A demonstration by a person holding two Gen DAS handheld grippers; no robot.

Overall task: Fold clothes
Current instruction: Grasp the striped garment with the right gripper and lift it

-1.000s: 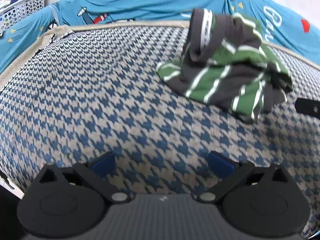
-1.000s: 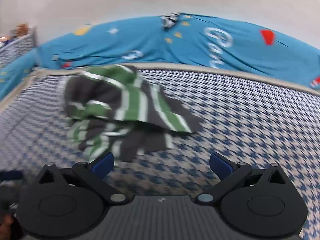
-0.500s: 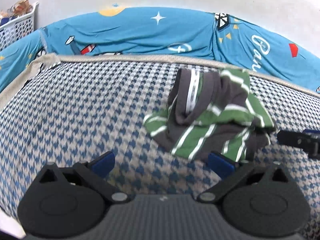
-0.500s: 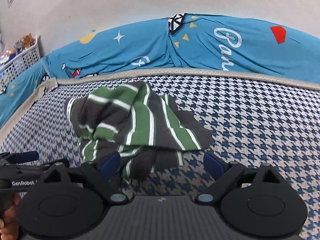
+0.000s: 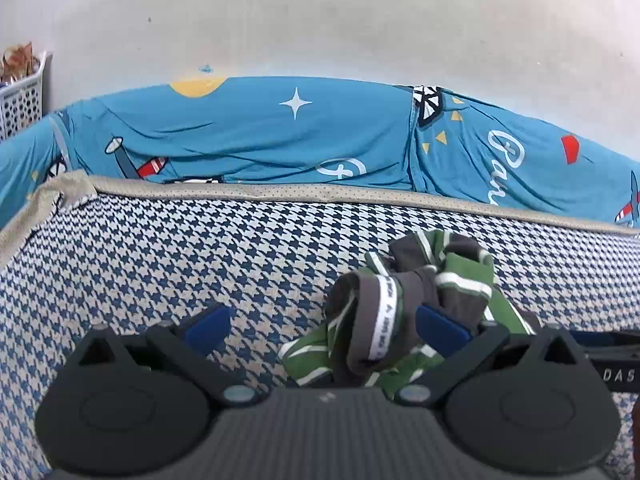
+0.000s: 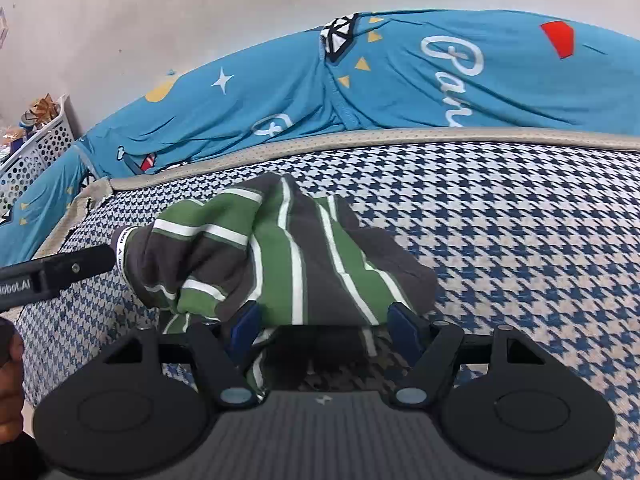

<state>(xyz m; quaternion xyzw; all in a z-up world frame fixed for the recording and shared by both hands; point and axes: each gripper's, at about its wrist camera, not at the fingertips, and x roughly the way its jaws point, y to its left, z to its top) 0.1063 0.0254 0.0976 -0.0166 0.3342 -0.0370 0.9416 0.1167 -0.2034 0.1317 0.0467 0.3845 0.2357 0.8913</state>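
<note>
Looking along the left gripper (image 5: 322, 326), the jaws stand wide apart over a houndstooth mattress (image 5: 180, 256). Its blue pads (image 5: 208, 326) press on nothing. A crumpled shorts (image 5: 404, 312), green and dark grey with white stripes, lies bunched on the mattress toward the right side of the gap; the cloth lies against or just behind the right pad, and whether they touch cannot be told. A white waistband with small print (image 5: 386, 320) curls down the middle of the bundle. At the right edge a dark bar of the other gripper reaches in beside the cloth. A blue sheet (image 5: 280, 140) with stars and planes rises behind the mattress, against a pale wall (image 5: 320, 20), with a white basket (image 5: 22, 104) at the far left.

From the right wrist, the right gripper (image 6: 324, 324) has its jaws closing, with the shorts (image 6: 280, 256) heaped between and above them. The pads (image 6: 404, 326) sit at the bundle's lower edge, not yet clearly pinching it. The left gripper's dark finger (image 6: 60, 270) comes in from the left beside the waistband end. A hand (image 6: 10, 380) shows at the lower left edge.
</note>
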